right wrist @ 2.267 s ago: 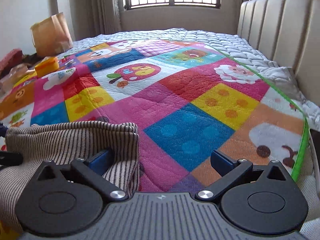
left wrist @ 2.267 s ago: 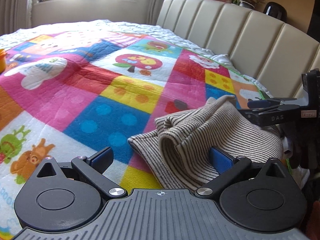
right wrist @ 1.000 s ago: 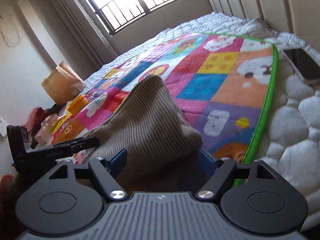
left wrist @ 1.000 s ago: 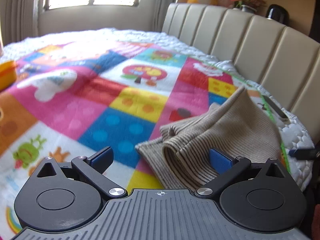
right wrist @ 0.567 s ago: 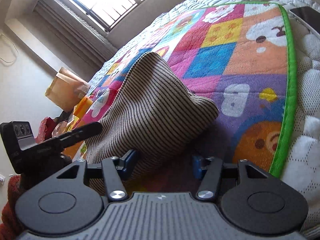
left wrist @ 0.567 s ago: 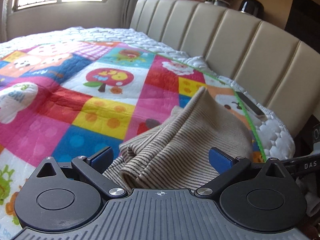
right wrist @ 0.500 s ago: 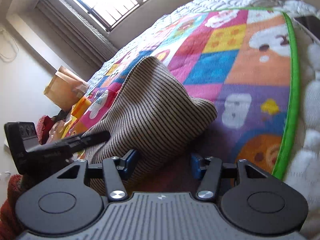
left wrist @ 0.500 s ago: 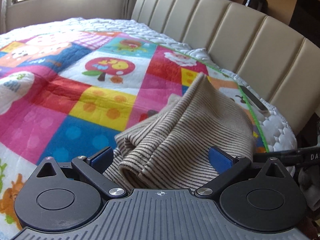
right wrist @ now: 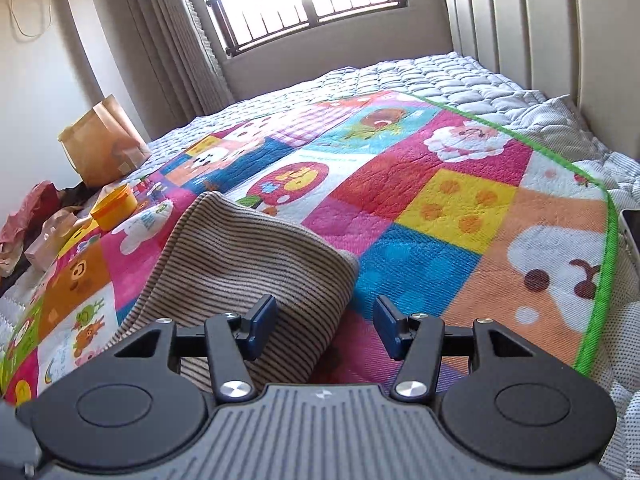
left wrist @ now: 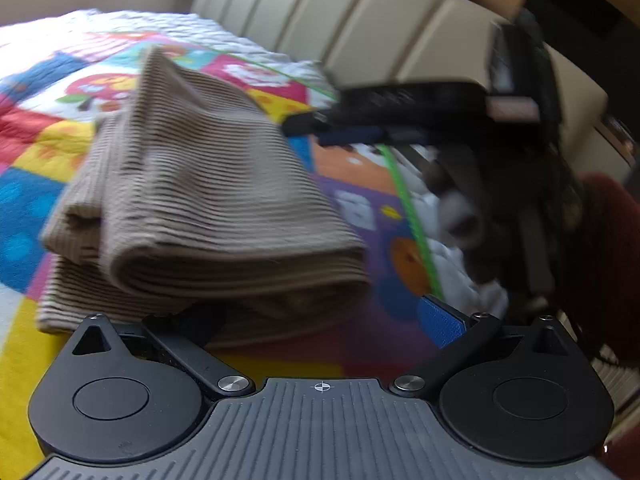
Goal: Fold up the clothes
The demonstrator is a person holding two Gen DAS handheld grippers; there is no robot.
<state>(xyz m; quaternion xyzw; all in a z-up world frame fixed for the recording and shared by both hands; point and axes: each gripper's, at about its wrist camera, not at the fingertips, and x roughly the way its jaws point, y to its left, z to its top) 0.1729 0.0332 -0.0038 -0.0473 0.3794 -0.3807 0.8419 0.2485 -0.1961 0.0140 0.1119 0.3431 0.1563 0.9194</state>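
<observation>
so the top (right wrist: 256,264) was lying on the quilt (right wrist: 472,200), doubled over itself, a thick rolled fold at the near edge in the left view. a second before, one corner was pulled up into a peak with the right gripper (right wrist: 324,330) close against it; by this frame the peak had dropped and the cloth sat flatter, top layer resting on the bottom one.

the right gripper's jaws were opening, and the right view showed them clear of the fabric: left pad just over the cloth's edge, right pad over bare quilt, nothing pinched. the left gripper (left wrist: 320,320) was wide apart too, its left finger hidden under the fold so i can't say if it touched, right pad out over the quilt. it had also swung round, since the right gripper (left wrist: 360,128) now crossed its view, blurry, above the far side of the top (left wrist: 208,184).

my read: one fold had just been laid and let go. it looked lumpy rather than crisp, so probably a smoothing pass or another fold was due, starting with a fresh grab on an edge.
</observation>
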